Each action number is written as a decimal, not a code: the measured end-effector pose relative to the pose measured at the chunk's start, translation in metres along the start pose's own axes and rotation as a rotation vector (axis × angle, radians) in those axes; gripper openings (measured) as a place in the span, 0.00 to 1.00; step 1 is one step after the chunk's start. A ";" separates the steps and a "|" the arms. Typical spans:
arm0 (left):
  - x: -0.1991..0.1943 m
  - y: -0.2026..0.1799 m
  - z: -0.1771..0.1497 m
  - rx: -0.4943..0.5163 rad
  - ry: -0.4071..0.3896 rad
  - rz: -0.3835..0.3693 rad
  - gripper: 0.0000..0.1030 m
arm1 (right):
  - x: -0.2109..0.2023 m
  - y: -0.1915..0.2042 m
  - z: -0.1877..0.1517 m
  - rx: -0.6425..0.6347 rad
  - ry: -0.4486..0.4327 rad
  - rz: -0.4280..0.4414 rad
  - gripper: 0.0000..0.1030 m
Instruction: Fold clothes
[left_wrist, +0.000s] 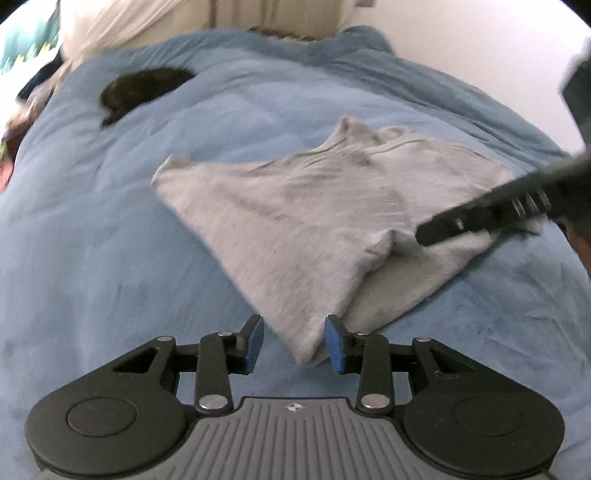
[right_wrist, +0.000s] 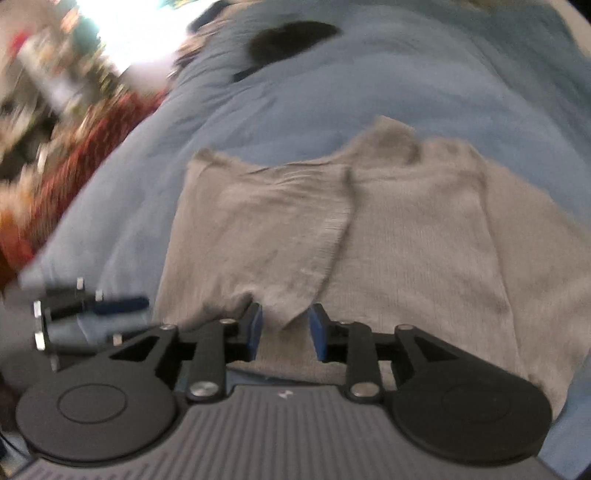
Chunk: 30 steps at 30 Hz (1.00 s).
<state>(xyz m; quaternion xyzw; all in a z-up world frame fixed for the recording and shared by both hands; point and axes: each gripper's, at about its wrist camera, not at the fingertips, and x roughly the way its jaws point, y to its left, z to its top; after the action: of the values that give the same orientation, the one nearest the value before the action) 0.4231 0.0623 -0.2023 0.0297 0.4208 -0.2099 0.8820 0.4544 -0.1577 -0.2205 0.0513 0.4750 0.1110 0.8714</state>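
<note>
A blue blanket (left_wrist: 110, 229) covers the bed in front of you, with a pale wall behind it. A grey knit garment (left_wrist: 295, 206) lies partly folded on the blanket, one flap laid over its middle. A small black item (left_wrist: 144, 88) sits well apart, farther up the bed. Your left gripper (left_wrist: 294, 343) is partly open, a corner of the garment lying loose between its blue pads (left_wrist: 334, 343). Your right gripper (right_wrist: 286, 330) is also partly open over the near edge, a fold tip between its fingers, unpinched.
</note>
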 end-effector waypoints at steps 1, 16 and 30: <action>-0.001 0.005 -0.001 -0.034 0.000 -0.003 0.39 | 0.002 0.007 -0.001 -0.046 0.003 -0.011 0.30; 0.019 0.056 -0.017 -0.571 0.058 -0.205 0.05 | 0.017 0.030 -0.003 -0.245 0.025 -0.085 0.07; 0.012 0.057 -0.027 -0.550 0.079 -0.197 0.06 | 0.017 0.028 -0.017 -0.299 0.062 -0.095 0.05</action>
<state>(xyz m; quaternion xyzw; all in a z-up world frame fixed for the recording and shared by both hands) 0.4328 0.1162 -0.2363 -0.2430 0.4969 -0.1711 0.8153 0.4452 -0.1267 -0.2377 -0.1049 0.4819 0.1406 0.8585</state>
